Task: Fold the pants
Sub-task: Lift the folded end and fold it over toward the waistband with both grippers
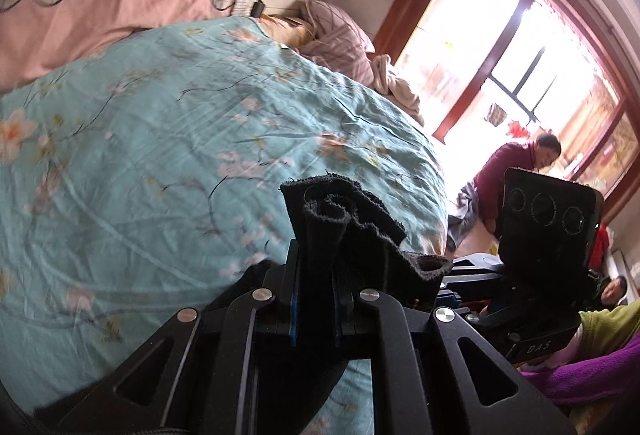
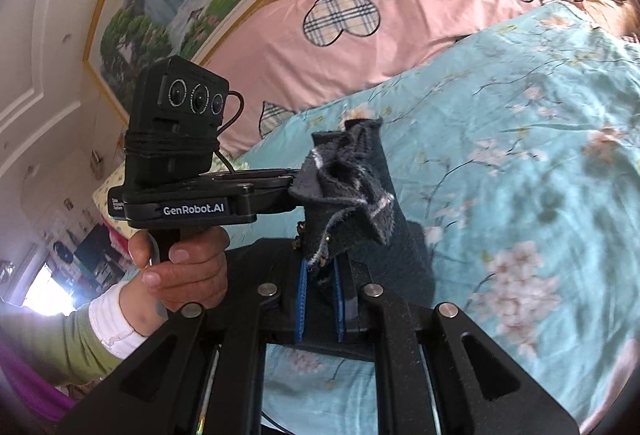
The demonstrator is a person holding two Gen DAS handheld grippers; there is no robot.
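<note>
The dark pants are held up above the bed by both grippers. In the left wrist view my left gripper (image 1: 315,267) is shut on a bunched black edge of the pants (image 1: 348,219), which stick up past the fingers. In the right wrist view my right gripper (image 2: 320,267) is shut on another bunched edge of the pants (image 2: 352,179), dark cloth with a grey inner side and a pale stripe. The left gripper's handle (image 2: 176,155) and the hand holding it show at the left of the right wrist view. The right gripper's body (image 1: 548,219) shows at the right of the left wrist view.
A teal floral bedsheet (image 1: 160,139) covers the bed below both grippers. A pink quilt with plaid hearts (image 2: 360,11) lies along the wall. A striped pillow (image 1: 340,39) and a beige cloth lie at the far end. A person in red (image 1: 516,171) is by the window.
</note>
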